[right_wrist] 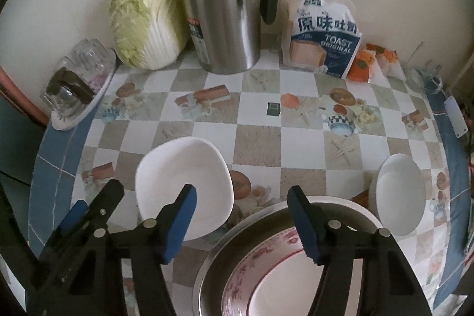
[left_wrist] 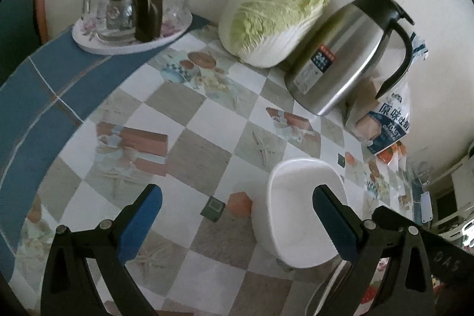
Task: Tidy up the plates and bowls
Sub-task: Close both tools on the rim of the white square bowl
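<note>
A white squarish bowl (left_wrist: 299,215) stands on the checked table; it also shows in the right wrist view (right_wrist: 183,179). My left gripper (left_wrist: 237,206) is open, its right finger over the bowl's inside, its left finger off to the bowl's left. My right gripper (right_wrist: 241,197) is open and empty above a stack: a floral plate (right_wrist: 266,280) in a metal dish (right_wrist: 216,256). A white round bowl (right_wrist: 400,194) stands to the right. The left gripper's tip (right_wrist: 80,212) shows at lower left in the right wrist view.
Along the back wall stand a cabbage (right_wrist: 145,19), a steel thermos jug (right_wrist: 225,8), a toast bag (right_wrist: 323,34), and a tray of glasses (left_wrist: 133,17). Orange packets (right_wrist: 367,61) and a glass (right_wrist: 423,76) sit at the back right.
</note>
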`<state>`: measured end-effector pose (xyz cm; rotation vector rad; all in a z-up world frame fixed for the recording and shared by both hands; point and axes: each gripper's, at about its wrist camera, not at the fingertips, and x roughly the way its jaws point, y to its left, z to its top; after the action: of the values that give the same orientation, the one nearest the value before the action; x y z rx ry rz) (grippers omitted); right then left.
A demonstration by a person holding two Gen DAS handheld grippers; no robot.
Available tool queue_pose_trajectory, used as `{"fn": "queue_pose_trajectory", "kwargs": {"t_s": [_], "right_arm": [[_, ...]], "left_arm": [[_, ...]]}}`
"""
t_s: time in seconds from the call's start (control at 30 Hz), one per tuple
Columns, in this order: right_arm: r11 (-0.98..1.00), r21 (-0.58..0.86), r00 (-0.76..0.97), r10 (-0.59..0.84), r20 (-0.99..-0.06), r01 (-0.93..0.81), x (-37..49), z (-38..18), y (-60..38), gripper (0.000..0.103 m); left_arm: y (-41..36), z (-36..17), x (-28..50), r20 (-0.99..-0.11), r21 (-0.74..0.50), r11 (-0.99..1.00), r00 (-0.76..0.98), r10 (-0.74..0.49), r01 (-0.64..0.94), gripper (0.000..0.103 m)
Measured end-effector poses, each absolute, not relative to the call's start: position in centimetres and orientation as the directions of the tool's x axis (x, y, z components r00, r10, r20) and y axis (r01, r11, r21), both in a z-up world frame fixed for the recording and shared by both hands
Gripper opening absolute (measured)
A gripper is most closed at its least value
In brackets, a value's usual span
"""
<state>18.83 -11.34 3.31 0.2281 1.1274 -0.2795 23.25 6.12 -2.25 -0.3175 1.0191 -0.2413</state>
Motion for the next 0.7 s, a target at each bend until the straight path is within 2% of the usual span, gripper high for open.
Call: {"fn": "queue_pose_trajectory", "kwargs": {"t_s": [0.3,0.4,0.53,0.57,0.6,0.63,0.7], "right_arm": [[0.945,0.008,0.348,-0.113,-0.931,0.327,20.3,0.3,-11.2,0.052],[0.944,0.007,0.331,-0.109,-0.937,0.330,20.7,-0.5,-11.3,0.050],[0.943,-0.003,0.310,-0.112,-0.944,0.332,21.0,-1.3,-11.3,0.048],[0.944,-0.005,0.308,-0.113,-0.945,0.331,21.1,-1.5,-11.2,0.046],[0.945,-0.007,0.306,-0.113,-0.945,0.328,21.1,-1.6,-11.1,0.044],[0.946,-0.007,0.305,-0.112,-0.946,0.325,21.2,-1.7,-11.0,0.042],[0.947,-0.007,0.302,-0.110,-0.947,0.322,21.3,-1.8,-10.9,0.039]], "left_arm": [[5.5,-4.3,24.1,-0.810,-0.394,0.918,0.457,-0.368,0.042,0.100],[5.1,-4.7,24.2,-0.812,-0.398,0.916,0.446,-0.376,0.048,0.090],[5.0,-5.5,24.4,-0.823,-0.410,0.911,0.417,-0.386,0.035,0.085],[5.1,-5.6,24.4,-0.823,-0.412,0.910,0.414,-0.388,0.033,0.081],[5.1,-5.6,24.5,-0.825,-0.415,0.909,0.410,-0.390,0.029,0.071],[5.1,-5.7,24.5,-0.826,-0.416,0.909,0.406,-0.390,0.028,0.065],[5.0,-5.8,24.6,-0.830,-0.410,0.911,0.401,-0.387,0.031,0.063]]}}
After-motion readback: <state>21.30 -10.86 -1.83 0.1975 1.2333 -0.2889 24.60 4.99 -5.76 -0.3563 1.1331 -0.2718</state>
